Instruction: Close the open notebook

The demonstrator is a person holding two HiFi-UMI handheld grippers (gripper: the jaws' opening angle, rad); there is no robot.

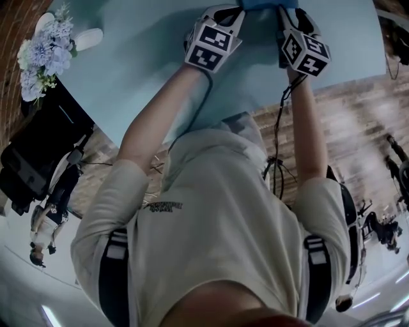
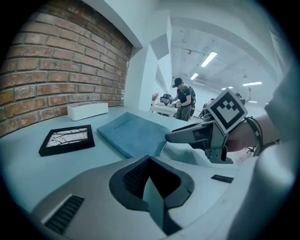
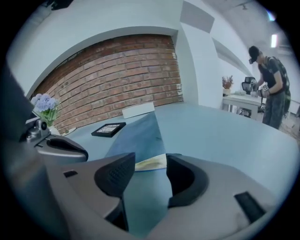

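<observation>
A blue-grey notebook lies flat on the pale table, its cover down. In the right gripper view its blue cover runs away from me. A strip of cream page edges shows at its near corner, between the jaws. My right gripper stands open around that corner, and its pads do not press on it. From the left gripper view, the right gripper points at the notebook's near right corner. My left gripper is shut on nothing, just short of the notebook. The head view shows only both marker cubes and a sliver of the notebook.
A black picture frame lies left of the notebook, with a white box behind it by the brick wall. Pale blue flowers stand at the table's left end. A person works at a far table. The table's edge is close to my body.
</observation>
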